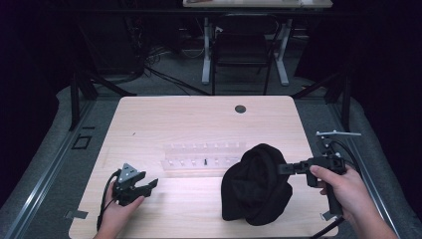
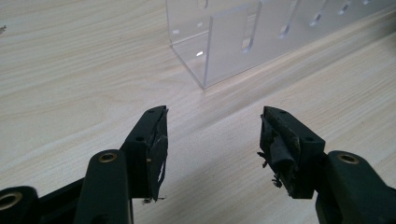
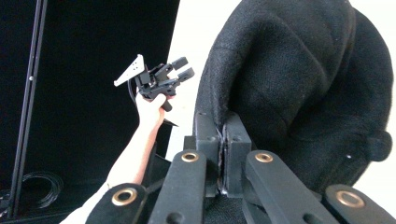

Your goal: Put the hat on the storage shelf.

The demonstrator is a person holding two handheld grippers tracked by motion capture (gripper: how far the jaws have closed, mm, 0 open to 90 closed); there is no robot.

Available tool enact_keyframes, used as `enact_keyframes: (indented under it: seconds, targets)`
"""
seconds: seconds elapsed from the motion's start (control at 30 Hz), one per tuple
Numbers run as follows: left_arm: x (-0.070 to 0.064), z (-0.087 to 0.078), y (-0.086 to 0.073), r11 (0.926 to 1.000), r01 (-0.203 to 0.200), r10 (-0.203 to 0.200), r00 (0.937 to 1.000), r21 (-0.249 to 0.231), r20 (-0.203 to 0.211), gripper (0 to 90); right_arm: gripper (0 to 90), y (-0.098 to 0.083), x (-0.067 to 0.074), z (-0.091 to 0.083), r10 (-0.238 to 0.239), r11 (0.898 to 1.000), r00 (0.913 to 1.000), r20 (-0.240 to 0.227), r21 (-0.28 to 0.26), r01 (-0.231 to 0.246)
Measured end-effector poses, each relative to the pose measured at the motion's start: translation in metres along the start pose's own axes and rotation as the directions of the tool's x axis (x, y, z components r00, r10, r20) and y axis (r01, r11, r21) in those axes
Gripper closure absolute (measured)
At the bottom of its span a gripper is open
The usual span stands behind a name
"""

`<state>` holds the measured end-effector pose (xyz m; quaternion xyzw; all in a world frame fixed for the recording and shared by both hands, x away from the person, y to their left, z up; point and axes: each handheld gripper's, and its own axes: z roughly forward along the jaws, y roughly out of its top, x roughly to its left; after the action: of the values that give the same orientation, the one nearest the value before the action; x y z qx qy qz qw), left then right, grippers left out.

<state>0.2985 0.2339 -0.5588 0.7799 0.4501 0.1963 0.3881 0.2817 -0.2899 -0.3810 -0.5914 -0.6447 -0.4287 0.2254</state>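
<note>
A black knitted hat (image 1: 256,184) is held up over the front right of the table, its lower part resting on the wood. My right gripper (image 1: 281,169) is shut on the hat's edge; in the right gripper view the jaws (image 3: 225,135) pinch the black fabric (image 3: 299,79) between them. My left gripper (image 1: 149,185) rests on the front left of the table, open, nothing between its fingers (image 2: 154,140). A clear acrylic rack (image 1: 204,155) with slots lies at the table's middle, and its near end (image 2: 224,42) stands just ahead of the left jaws.
The light wooden table (image 1: 164,119) has a round cable hole (image 1: 240,108) near its far edge. A chair (image 1: 244,45) and desk legs stand beyond the table. A grey metal bracket (image 1: 338,133) sticks out at the right edge.
</note>
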Motion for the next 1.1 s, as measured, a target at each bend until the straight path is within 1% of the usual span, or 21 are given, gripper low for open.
enact_keyframes:
  seconds: [0.07, 0.1, 0.17, 0.2, 0.27, 0.33, 0.37, 0.4, 0.57, 0.6, 0.67, 0.87, 1.03, 1.1]
  targets:
    - [0.000, 0.000, 0.000, 1.0000, 0.003, -0.003, 1.0000, -0.001, 0.000, 42.2, 88.2, 0.001, 0.005, -0.003, -0.007, 1.000, 1.0000, 0.002, -0.005, 0.007]
    - [0.000, 0.000, 0.000, 1.0000, 0.003, -0.003, 1.0000, 0.000, 0.001, 41.8, 88.1, 0.002, 0.010, -0.006, -0.012, 1.000, 0.9999, 0.003, -0.010, 0.012]
    - [0.000, 0.000, 0.000, 1.0000, 0.002, -0.002, 1.0000, 0.000, -0.001, 41.2, 88.1, 0.002, 0.011, -0.006, -0.017, 1.000, 0.9998, 0.008, -0.014, 0.017]
    - [0.000, 0.000, 0.000, 1.0000, 0.003, -0.003, 1.0000, -0.001, -0.001, 40.8, 88.2, 0.004, 0.016, -0.010, -0.027, 1.000, 0.9995, 0.016, -0.014, 0.028]
    - [0.000, 0.000, 0.000, 1.0000, 0.001, -0.001, 1.0000, 0.000, -0.002, 40.6, 88.2, 0.004, 0.018, -0.011, -0.025, 0.999, 0.9995, 0.019, -0.019, 0.026]
    - [0.001, 0.000, 0.000, 1.0000, 0.002, -0.002, 1.0000, 0.003, -0.003, 40.4, 88.1, 0.006, 0.021, -0.016, -0.040, 0.999, 0.9988, 0.029, -0.022, 0.040]
    - [0.001, 0.000, 0.000, 1.0000, 0.001, -0.001, 1.0000, 0.005, -0.003, 40.3, 88.1, 0.006, 0.024, -0.018, -0.036, 0.999, 0.9988, 0.032, -0.037, 0.037]
    - [0.001, 0.001, 0.000, 1.0000, 0.004, -0.003, 1.0000, 0.007, -0.003, 40.2, 88.2, 0.007, 0.025, -0.021, -0.045, 0.998, 0.9984, 0.034, -0.036, 0.046]
    - [0.001, 0.001, -0.001, 0.9999, 0.006, -0.006, 1.0000, 0.011, -0.001, 39.7, 88.2, 0.013, 0.031, -0.030, -0.051, 0.996, 0.9977, 0.044, -0.066, 0.054]
    - [0.001, 0.001, -0.001, 0.9999, 0.007, -0.007, 1.0000, 0.011, -0.001, 39.7, 88.2, 0.014, 0.032, -0.032, -0.056, 0.996, 0.9974, 0.045, -0.065, 0.059]
    - [0.001, 0.001, -0.001, 0.9999, 0.008, -0.008, 1.0000, 0.009, -0.001, 39.7, 88.2, 0.016, 0.035, -0.033, -0.055, 0.996, 0.9975, 0.044, -0.073, 0.059]
    - [0.001, 0.001, 0.000, 0.9999, 0.009, -0.009, 1.0000, 0.010, -0.001, 39.7, 88.2, 0.024, 0.045, -0.035, -0.080, 0.994, 0.9956, 0.050, -0.071, 0.083]
    - [0.001, 0.001, -0.001, 0.9999, 0.011, -0.011, 0.9999, 0.007, 0.001, 39.4, 88.2, 0.030, 0.053, -0.036, -0.089, 0.992, 0.9947, 0.053, -0.085, 0.093]
    - [0.001, 0.001, -0.001, 0.9999, 0.009, -0.009, 1.0000, 0.009, 0.001, 39.4, 88.2, 0.035, 0.056, -0.036, -0.097, 0.991, 0.9943, 0.046, -0.089, 0.100]
